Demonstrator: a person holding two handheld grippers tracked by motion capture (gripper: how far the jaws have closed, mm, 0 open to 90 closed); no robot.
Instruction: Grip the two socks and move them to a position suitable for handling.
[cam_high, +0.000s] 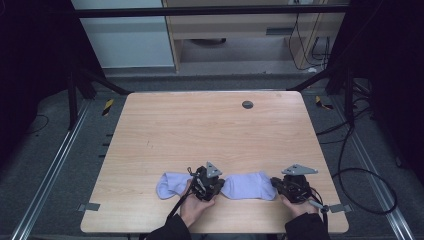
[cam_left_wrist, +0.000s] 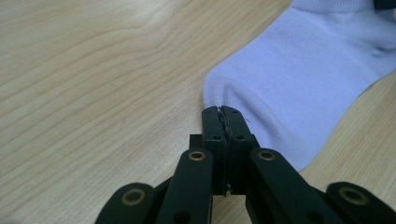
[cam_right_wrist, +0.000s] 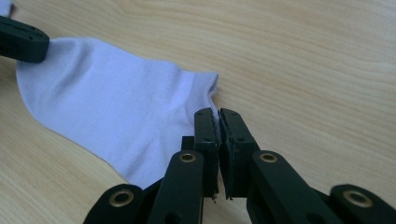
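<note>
Sock: lay flat near the front edge of the worktop, pinched at one end by the closed left tongs and at the cuff by the closed right tongs. Looked thinly caught at both ends, so could have slipped out under any sharp pull apart. Could also have snagged the second sock just behind the left tongs.
</note>
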